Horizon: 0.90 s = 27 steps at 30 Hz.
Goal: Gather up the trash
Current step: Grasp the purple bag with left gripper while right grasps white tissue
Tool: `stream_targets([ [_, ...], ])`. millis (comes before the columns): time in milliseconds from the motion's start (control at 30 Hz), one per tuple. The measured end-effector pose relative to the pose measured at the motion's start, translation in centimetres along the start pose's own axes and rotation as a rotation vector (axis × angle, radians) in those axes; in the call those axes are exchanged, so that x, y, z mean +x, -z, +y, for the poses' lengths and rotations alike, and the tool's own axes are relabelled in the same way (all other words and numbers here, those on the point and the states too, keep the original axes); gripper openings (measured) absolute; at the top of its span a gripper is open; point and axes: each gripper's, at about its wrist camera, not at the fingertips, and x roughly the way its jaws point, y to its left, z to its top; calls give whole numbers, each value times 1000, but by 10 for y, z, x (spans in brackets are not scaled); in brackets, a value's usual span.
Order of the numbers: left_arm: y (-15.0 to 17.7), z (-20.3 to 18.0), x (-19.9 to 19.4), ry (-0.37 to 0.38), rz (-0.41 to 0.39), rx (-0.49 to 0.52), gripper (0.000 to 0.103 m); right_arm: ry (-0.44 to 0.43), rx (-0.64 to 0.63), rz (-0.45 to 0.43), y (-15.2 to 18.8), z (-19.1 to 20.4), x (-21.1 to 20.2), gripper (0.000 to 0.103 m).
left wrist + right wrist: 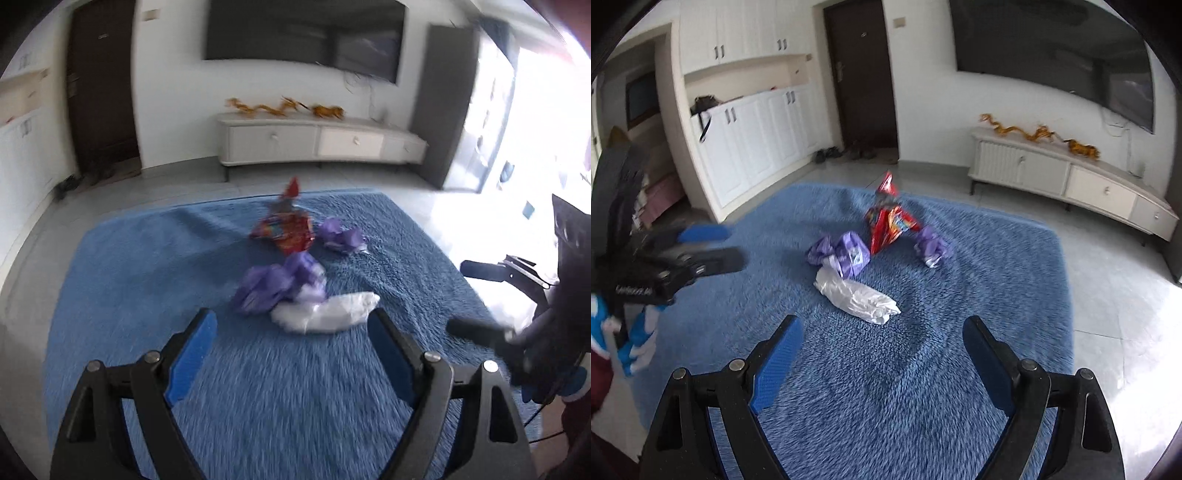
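Both claws, left gripper and right gripper, stand apart and empty at lower frame. We aim them down toward the white bag at centre, nearest trash on the blue rug.

My right hand-held gripper hangs above the blue rug with its 2 blue-padded jaws spread wide and nothing between them. Just ahead lies a crumpled white plastic bag, touching a purple wrapper, with a red snack packet and a smaller purple wrapper beyond. My left hand-held gripper reaches in from the left edge, its jaws apart.
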Motion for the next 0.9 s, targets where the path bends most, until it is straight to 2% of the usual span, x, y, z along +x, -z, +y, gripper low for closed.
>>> stream_targets([
  [100,-19,-10,35,34,23,91,83,-36,-30,16,-5,-1,20,88],
  [200,-31,-9,69,49,55,124,83,-57,-66,38,-9,-1,38,88],
  [400,-28,22,117,85,159,63,82,-90,-121,86,-12,1,68,88],
  [433,-24,28,120,101,166,45,78,-95,-125,92,-13,1,73,88],
  [467,-22,33,121,124,170,27,67,-101,-131,100,-14,2,78,88],
  [500,-20,36,121,147,175,12,63,-105,-137,108,-16,3,84,88],
  [567,-16,42,120,185,175,-22,48,-109,-145,122,-19,4,94,88],
  [633,-13,44,116,198,168,-30,41,-117,-148,132,-21,5,104,86],
  [700,-10,44,110,198,158,-39,36,-123,-156,149,-22,8,113,69],
  [800,-3,46,97,187,139,-56,33,-121,-180,178,-19,13,120,53],
  [833,0,48,90,179,127,-70,33,-120,-189,178,-18,14,119,51],
  [900,4,50,79,170,110,-92,33,-122,-204,177,-15,19,116,33],
])
